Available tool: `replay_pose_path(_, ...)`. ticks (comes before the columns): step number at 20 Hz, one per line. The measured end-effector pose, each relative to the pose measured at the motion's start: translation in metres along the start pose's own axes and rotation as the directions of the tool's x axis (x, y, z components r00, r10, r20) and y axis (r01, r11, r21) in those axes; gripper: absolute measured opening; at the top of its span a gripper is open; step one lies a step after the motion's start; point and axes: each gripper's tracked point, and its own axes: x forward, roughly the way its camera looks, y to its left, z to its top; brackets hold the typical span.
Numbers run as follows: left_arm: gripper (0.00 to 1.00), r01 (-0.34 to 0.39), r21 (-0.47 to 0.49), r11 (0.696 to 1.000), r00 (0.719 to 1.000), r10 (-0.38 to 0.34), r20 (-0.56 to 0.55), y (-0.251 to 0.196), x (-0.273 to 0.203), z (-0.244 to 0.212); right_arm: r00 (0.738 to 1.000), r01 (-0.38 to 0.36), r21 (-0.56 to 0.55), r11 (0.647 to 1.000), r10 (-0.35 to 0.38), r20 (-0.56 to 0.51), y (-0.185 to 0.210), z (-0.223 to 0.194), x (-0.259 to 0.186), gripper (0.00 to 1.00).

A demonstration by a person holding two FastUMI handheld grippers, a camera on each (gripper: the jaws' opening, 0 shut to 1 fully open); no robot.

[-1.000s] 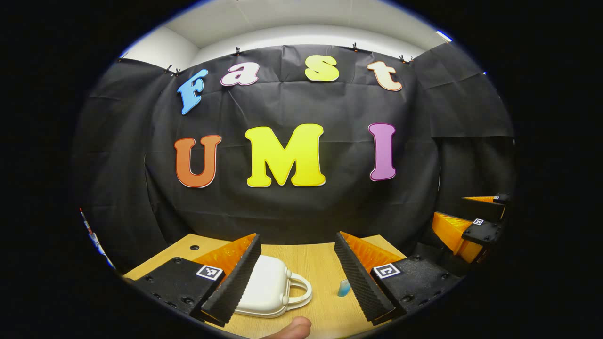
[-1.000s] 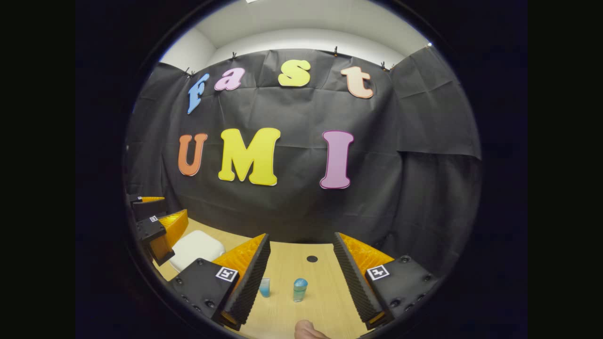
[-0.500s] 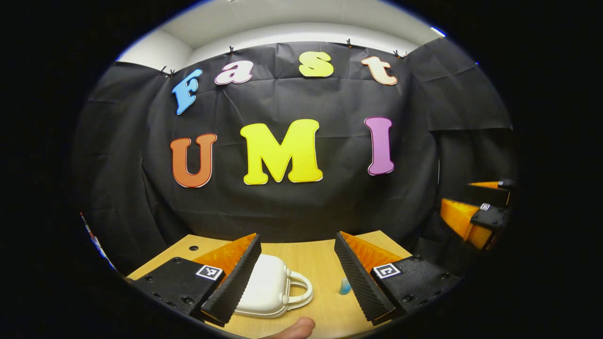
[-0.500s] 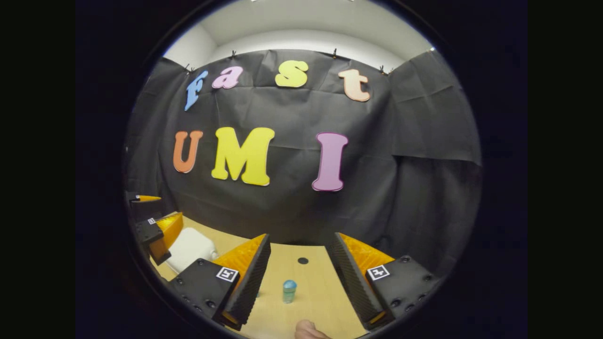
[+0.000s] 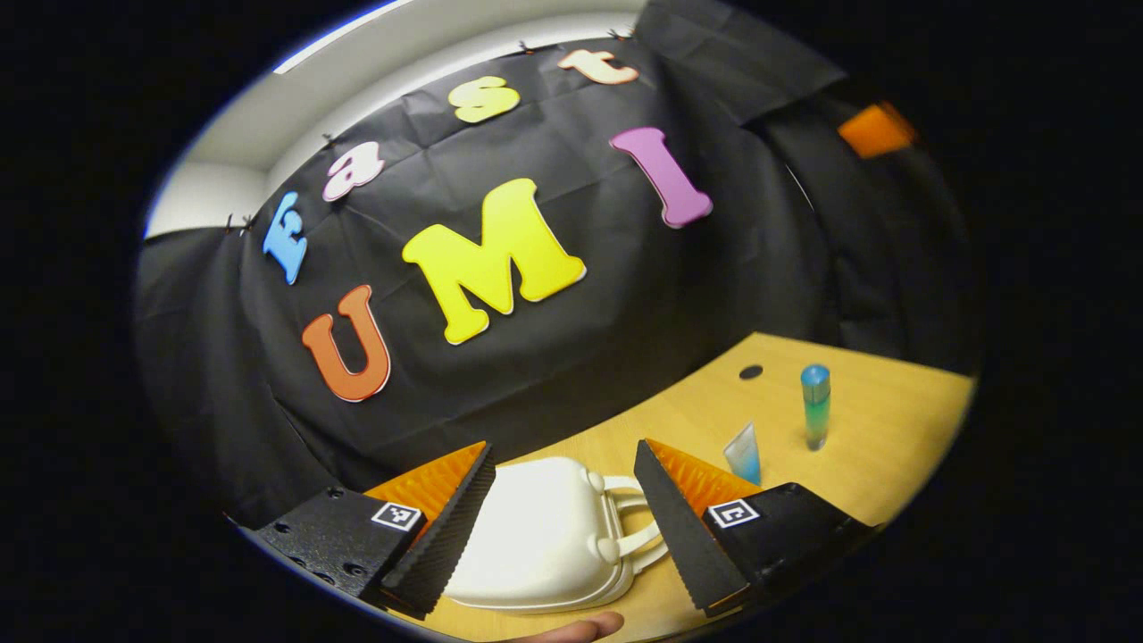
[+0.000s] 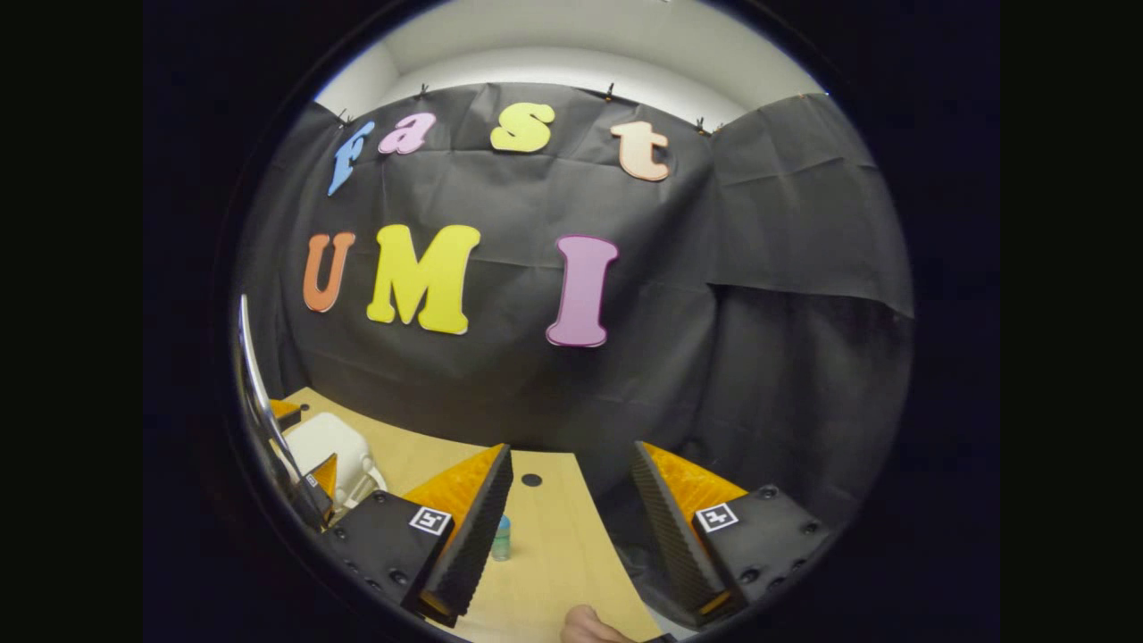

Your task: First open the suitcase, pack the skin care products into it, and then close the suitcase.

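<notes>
Rolled sideways and nearer than a moment ago, the left gripper, wide open and empty, now frames the closed white suitcase on the table, apparently to open it, while the right gripper hangs open too, with the tube and bottle waiting farther right.

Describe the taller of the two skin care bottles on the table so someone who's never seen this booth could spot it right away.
Start at the wooden table in front of the black cloth wall, then look past the closed white suitcase toward the small dark hole in the tabletop. The tall bottle stands upright near that hole. Unlike the short, flat blue tube beside it, it is a slim cylinder with a rounded blue cap, fading to green lower down.
</notes>
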Motion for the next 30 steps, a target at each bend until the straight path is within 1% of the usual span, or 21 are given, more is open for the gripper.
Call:
replay_pose_path(2,0.97,0.041,0.133,0.990,0.999,-0.040,-0.011,-0.027,0.009,-0.020,1.000,0.020,0.016,1.000,-0.020,-0.021,-0.013,-0.010,-0.001,0.81)
replay_pose_path(3,0.97,0.056,0.191,0.980,0.998,-0.054,-0.018,-0.038,0.014,-0.032,0.999,0.030,0.021,0.999,-0.029,-0.035,-0.020,-0.016,-0.002,0.80)
replay_pose_path(4,0.96,0.074,0.237,0.969,0.997,-0.063,-0.050,-0.050,0.015,-0.048,0.998,0.040,0.021,0.999,-0.039,-0.048,-0.027,-0.022,-0.001,0.81)
replay_pose_path(6,0.97,0.084,0.328,0.941,0.993,-0.050,-0.110,-0.061,0.022,-0.074,0.996,0.057,0.026,0.998,-0.055,-0.063,-0.041,-0.029,0.000,0.81)
replay_pose_path(7,0.97,0.089,0.381,0.920,0.989,-0.036,-0.145,-0.064,0.026,-0.086,0.995,0.066,0.027,0.997,-0.064,-0.072,-0.047,-0.032,0.001,0.81)
replay_pose_path(8,0.96,0.082,0.447,0.890,0.988,-0.015,-0.152,-0.063,0.030,-0.089,0.994,0.074,0.031,0.997,-0.071,-0.083,-0.052,-0.036,0.002,0.81)
replay_pose_path(9,0.95,0.096,0.502,0.860,0.986,-0.014,-0.164,-0.066,0.034,-0.094,0.993,0.083,0.036,0.996,-0.079,-0.093,-0.057,-0.040,0.004,0.81)
replay_pose_path(11,0.95,0.106,0.574,0.812,0.985,-0.008,-0.170,-0.070,0.044,-0.101,0.990,0.092,0.047,0.995,-0.086,-0.114,-0.063,-0.047,0.005,0.81)
replay_pose_path(12,0.94,0.105,0.607,0.788,0.984,0.009,-0.181,-0.070,0.050,-0.107,0.989,0.094,0.048,0.994,-0.087,-0.122,-0.064,-0.052,0.005,0.81)
replay_pose_path(14,0.89,0.086,0.673,0.735,0.982,0.050,-0.180,-0.062,0.058,-0.107,0.990,0.081,0.043,0.996,-0.076,-0.123,-0.064,-0.058,0.003,0.81)
replay_pose_path(15,0.81,0.082,0.698,0.711,0.983,0.059,-0.175,-0.062,0.063,-0.108,0.990,0.074,0.033,0.997,-0.069,-0.126,-0.062,-0.061,0.004,0.80)
replay_pose_path(16,0.75,0.079,0.716,0.694,0.983,0.063,-0.170,-0.060,0.064,-0.108,0.989,0.062,0.027,0.998,-0.058,-0.134,-0.060,-0.065,0.004,0.80)
replay_pose_path(18,0.63,0.081,0.724,0.685,0.984,0.063,-0.169,-0.061,0.068,-0.110,0.990,0.034,0.030,0.999,-0.029,-0.141,-0.054,-0.065,0.002,0.81)
replay_pose_path(20,0.45,0.107,0.726,0.679,0.978,0.060,-0.201,-0.061,0.068,-0.116,0.991,0.013,0.021,1.000,-0.010,-0.132,-0.049,-0.063,-0.001,0.80)
replay_pose_path(21,0.29,0.122,0.727,0.675,0.974,0.060,-0.220,-0.061,0.066,-0.119,0.992,0.007,0.014,1.000,-0.005,-0.127,-0.047,-0.062,-0.002,0.80)
replay_pose_path(22,0.23,0.119,0.736,0.666,0.973,0.069,-0.220,-0.060,0.065,-0.116,0.993,0.000,0.009,1.000,0.001,-0.122,-0.045,-0.063,-0.002,0.80)
replay_pose_path(23,0.14,0.118,0.744,0.658,0.973,0.074,-0.219,-0.057,0.065,-0.113,0.992,-0.011,0.005,1.000,0.011,-0.122,-0.042,-0.062,-0.003,0.81)
replay_pose_path(24,0.11,0.125,0.740,0.661,0.972,0.068,-0.225,-0.056,0.065,-0.110,0.993,-0.014,0.002,1.000,0.014,-0.121,-0.039,-0.061,-0.002,0.80)
replay_pose_path(25,0.06,0.129,0.724,0.678,0.969,0.070,-0.238,-0.051,0.065,-0.111,0.993,-0.014,0.002,1.000,0.014,-0.118,-0.037,-0.059,-0.002,0.80)
replay_pose_path(28,0.04,0.125,0.674,0.728,0.967,0.063,-0.247,-0.039,0.061,-0.097,0.993,-0.016,0.004,1.000,0.016,-0.113,-0.028,-0.054,0.000,0.80)
replay_pose_path(30,0.03,0.098,0.639,0.763,0.971,0.067,-0.229,-0.021,0.060,-0.079,0.994,-0.010,-0.002,1.000,0.010,-0.111,-0.021,-0.050,0.002,0.81)
